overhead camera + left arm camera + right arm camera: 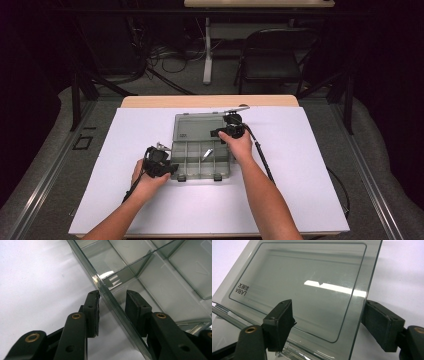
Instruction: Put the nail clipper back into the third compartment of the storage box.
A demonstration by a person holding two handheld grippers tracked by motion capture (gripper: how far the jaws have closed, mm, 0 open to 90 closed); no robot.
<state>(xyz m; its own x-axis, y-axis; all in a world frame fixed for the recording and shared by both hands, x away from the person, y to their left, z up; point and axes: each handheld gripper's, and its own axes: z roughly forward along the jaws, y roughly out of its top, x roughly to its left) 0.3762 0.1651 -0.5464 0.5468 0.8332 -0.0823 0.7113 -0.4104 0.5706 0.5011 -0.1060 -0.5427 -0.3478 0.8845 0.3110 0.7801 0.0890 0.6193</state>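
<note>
**One compartment box, two grippers on it**

So there's one clear plastic organizer box (200, 152) sitting mid-bench on the white sheet (310, 165), its single lid (307, 290) flipped up and back. The left gripper (112, 307) comes in low at the box's left wall, fingers (91, 312) straddling that wall, one outside and one inside, with a small gap showing. The right gripper (328, 322) reaches over to the lid's edge, fingers spread wide, not touching. One small metal bit (207, 154) lies in a compartment. An office chair (275, 57) stands behind the bench.
</note>
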